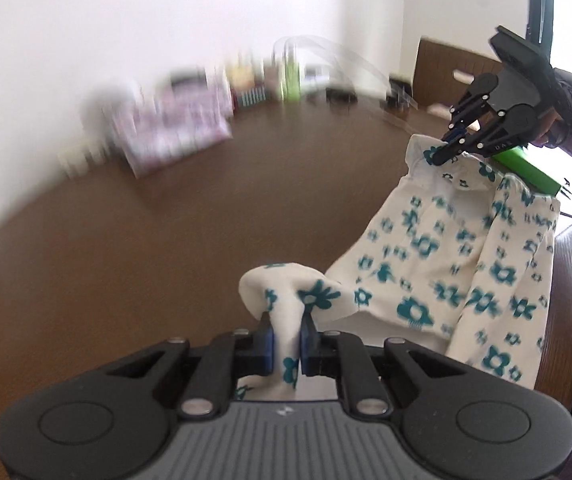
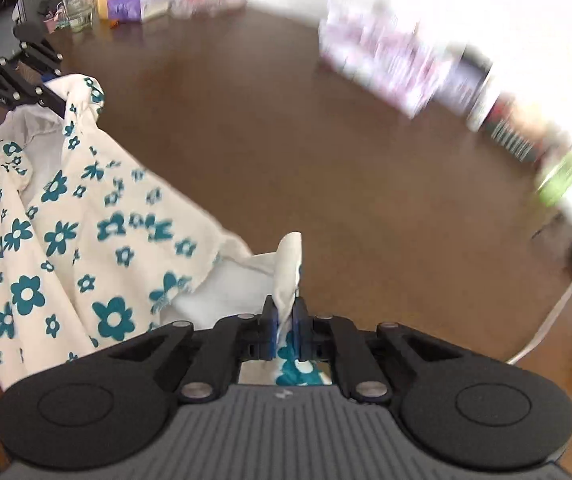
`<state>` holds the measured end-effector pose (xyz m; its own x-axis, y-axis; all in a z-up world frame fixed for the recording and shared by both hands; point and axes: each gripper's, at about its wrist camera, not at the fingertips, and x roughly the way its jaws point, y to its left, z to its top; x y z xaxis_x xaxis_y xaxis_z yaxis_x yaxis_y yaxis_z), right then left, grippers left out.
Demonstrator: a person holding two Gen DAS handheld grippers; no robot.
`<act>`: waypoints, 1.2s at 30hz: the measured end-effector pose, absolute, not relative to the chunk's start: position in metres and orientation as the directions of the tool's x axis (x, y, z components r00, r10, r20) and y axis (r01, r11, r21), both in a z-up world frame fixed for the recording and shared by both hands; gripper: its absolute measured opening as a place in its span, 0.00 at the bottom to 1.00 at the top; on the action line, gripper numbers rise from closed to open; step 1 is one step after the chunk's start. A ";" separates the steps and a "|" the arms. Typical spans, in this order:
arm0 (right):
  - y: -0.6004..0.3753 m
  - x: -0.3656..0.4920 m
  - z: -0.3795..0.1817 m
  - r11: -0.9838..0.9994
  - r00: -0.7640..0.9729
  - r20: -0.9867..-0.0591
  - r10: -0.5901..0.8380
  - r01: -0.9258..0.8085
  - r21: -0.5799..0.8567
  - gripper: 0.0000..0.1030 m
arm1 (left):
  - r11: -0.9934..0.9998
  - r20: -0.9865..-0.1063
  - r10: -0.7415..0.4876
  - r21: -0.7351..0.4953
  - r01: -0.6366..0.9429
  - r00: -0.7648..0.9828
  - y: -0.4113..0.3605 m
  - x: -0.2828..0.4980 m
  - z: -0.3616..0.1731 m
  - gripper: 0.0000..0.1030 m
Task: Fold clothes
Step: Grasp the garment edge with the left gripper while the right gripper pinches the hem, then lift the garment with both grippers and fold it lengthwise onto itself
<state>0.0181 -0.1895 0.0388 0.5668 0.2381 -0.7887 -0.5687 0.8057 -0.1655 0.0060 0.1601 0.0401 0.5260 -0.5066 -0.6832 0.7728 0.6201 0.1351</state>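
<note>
Brown wooden table [image 1: 166,240] fills both views; clutter along its far edge is too blurred to name. Cream garment with teal flower print [image 1: 445,248] hangs slack between the two grippers, above the table's near edge, part of it draping below that edge. Long axis of the stretched edge runs gripper to gripper, roughly parallel to the table's near edge. Left gripper [image 1: 287,344] is clamped on one bunched corner; right gripper [image 2: 286,328] is clamped on the opposite corner. Neither arm is clearly nearer the tabletop. My read: the next move hinges on carrying that held edge forward over the table, both ends level, so the body lays flat.
</note>
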 end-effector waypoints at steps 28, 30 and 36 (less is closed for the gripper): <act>-0.112 -0.135 0.044 0.579 0.628 -0.575 0.525 -0.758 -0.300 0.35 | 0.506 -0.728 -0.517 0.162 0.847 0.449 0.152 -0.090 0.015 0.17; -0.094 -0.126 0.028 0.587 0.651 -0.588 0.479 -0.736 -0.337 0.25 | 0.527 -0.729 -0.497 0.178 0.831 0.471 0.150 -0.088 0.009 0.07; -0.086 -0.153 0.003 0.582 0.753 -0.500 0.427 -0.652 -0.486 0.02 | 0.554 -0.492 -0.399 0.544 0.631 0.774 0.139 -0.167 0.008 0.06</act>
